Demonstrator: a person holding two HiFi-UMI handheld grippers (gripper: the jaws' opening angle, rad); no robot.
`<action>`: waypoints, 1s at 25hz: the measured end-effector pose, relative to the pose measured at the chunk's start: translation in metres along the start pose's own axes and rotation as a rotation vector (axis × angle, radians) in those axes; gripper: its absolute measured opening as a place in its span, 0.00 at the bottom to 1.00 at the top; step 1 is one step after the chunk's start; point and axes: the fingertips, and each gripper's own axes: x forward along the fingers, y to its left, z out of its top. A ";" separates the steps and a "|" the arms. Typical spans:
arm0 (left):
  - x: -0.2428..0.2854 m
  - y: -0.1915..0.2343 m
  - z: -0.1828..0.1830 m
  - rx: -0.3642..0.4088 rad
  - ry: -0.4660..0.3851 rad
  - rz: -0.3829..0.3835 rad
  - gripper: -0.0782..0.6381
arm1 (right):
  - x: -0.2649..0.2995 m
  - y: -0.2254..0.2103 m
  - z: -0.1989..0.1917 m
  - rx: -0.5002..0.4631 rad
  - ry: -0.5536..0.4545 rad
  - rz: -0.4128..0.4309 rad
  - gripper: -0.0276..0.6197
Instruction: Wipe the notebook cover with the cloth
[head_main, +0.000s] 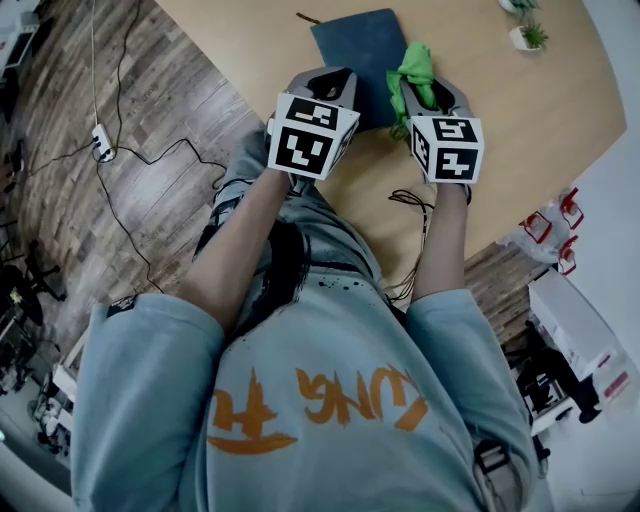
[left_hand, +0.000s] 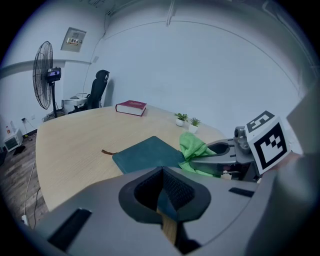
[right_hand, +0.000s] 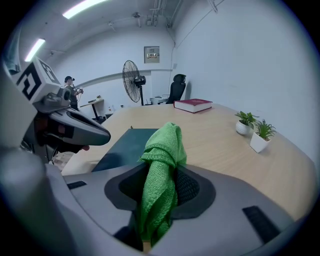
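A dark teal notebook (head_main: 360, 50) lies flat on the wooden table (head_main: 500, 150), a brown ribbon sticking out at its far left corner. My right gripper (head_main: 425, 92) is shut on a green cloth (head_main: 415, 68), which bunches up out of the jaws by the notebook's right edge. In the right gripper view the cloth (right_hand: 162, 170) fills the jaws, with the notebook (right_hand: 127, 145) ahead on the left. My left gripper (head_main: 335, 88) hovers at the notebook's near edge, jaws shut with nothing in them. The left gripper view has the notebook (left_hand: 147, 154) just ahead and the cloth (left_hand: 192, 147) to its right.
Two small potted plants (head_main: 525, 32) stand at the table's far right. A red book (left_hand: 131, 107) lies at the far end. Beyond it are a fan (left_hand: 44, 75) and an office chair (left_hand: 98, 85). A power strip (head_main: 102, 140) and cables lie on the floor at left.
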 end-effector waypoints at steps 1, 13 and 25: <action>0.000 -0.001 -0.001 0.002 0.001 -0.002 0.13 | -0.002 0.000 -0.002 0.006 0.000 -0.002 0.24; -0.006 -0.014 -0.005 0.036 0.013 -0.016 0.13 | -0.028 0.004 -0.028 0.071 -0.007 -0.026 0.24; -0.012 -0.042 0.033 0.079 -0.071 -0.089 0.13 | -0.061 -0.015 -0.034 0.258 -0.043 -0.105 0.24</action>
